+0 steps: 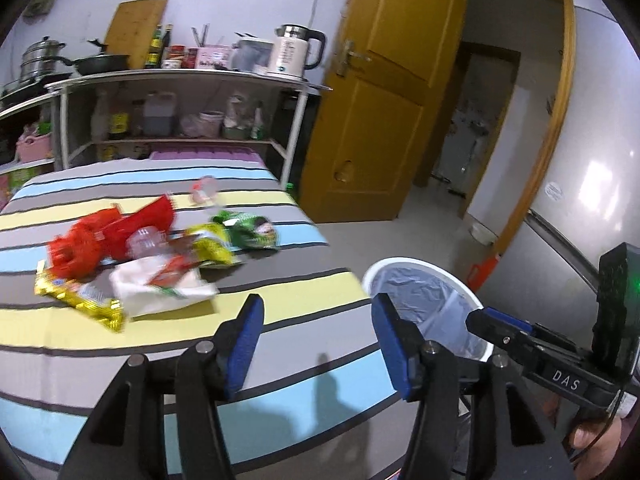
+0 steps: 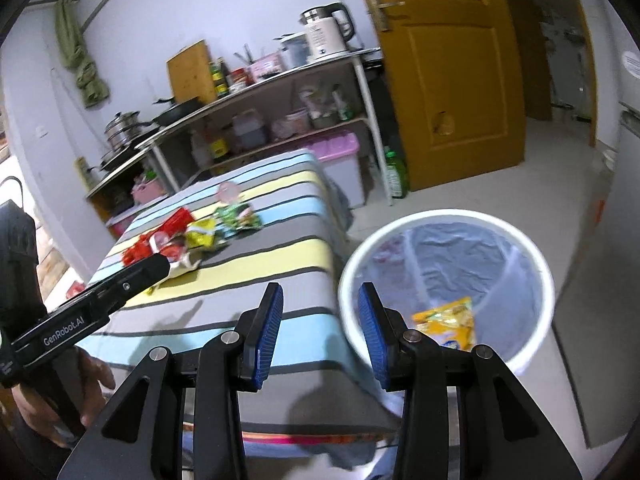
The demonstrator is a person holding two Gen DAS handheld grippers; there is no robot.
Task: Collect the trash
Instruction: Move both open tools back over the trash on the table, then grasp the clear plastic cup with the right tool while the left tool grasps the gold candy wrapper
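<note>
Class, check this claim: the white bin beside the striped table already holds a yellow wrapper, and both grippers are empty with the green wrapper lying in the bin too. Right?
Not quite. The green wrapper still lies on the striped table, as the right wrist view shows. The white bin holds only the yellow wrapper; the left gripper and right gripper are empty.

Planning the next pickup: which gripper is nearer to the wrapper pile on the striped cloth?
Left. The left gripper hangs open over the cloth just short of the wrapper pile; the right gripper, also empty, is off toward the white bin.
</note>
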